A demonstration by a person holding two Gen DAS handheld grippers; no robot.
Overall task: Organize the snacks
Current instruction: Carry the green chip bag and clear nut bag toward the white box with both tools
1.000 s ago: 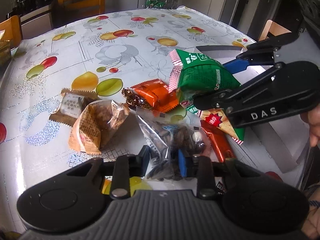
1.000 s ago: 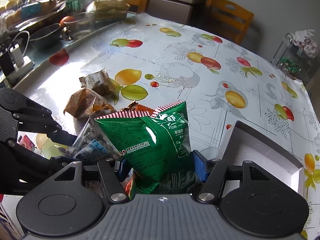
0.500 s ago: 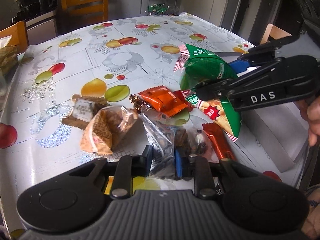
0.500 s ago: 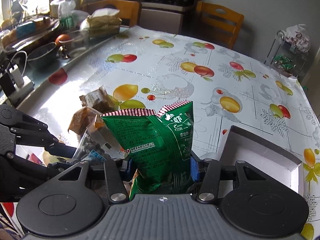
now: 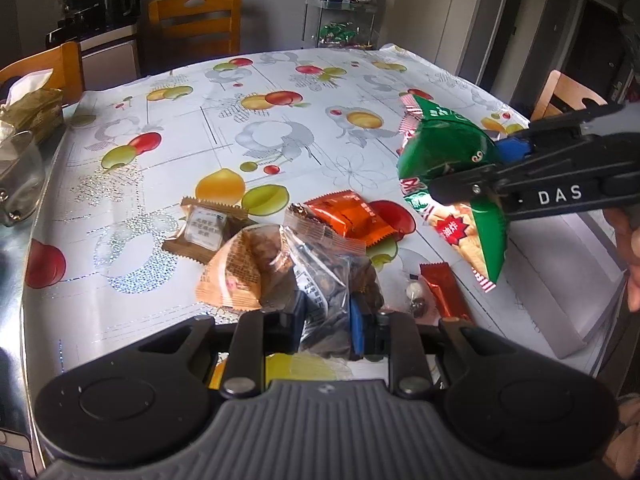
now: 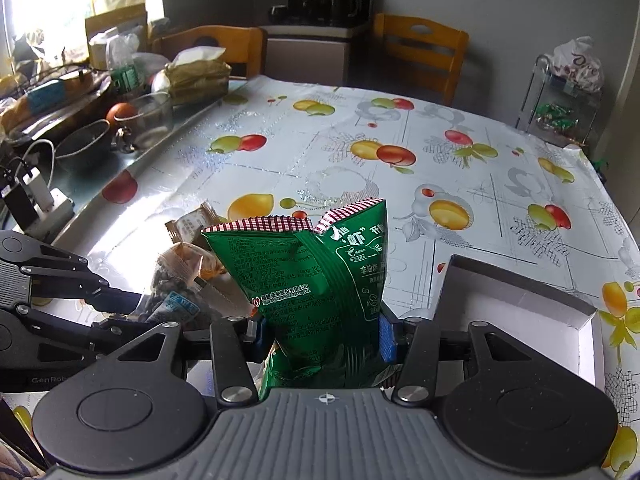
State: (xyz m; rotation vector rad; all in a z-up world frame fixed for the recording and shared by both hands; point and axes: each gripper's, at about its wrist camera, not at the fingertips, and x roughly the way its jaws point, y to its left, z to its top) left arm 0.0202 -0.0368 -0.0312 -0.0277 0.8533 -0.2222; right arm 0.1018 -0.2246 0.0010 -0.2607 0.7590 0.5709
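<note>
The right gripper [image 6: 322, 330] has its fingers clamped on a green snack bag [image 6: 316, 288] with a red-checked top seam and Chinese print, held above the fruit-patterned worktop [image 6: 360, 184] beside the white box [image 6: 520, 312] — its arm reads "DAS". The left gripper [image 5: 326, 316] pinches a clear packet of dark seeds [image 5: 324, 292], with an orange wrapper [image 5: 348, 218] and a brown pastry pack [image 5: 206, 230] lying nearby.

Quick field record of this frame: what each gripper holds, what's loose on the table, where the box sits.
left gripper: shut on clear bag of dark snacks
right gripper: shut on green snack bag, lifted off the table
loose on tablecloth: orange packet, brown packet, tan bag, red bar
white box: open, right of the green snack bag
</note>
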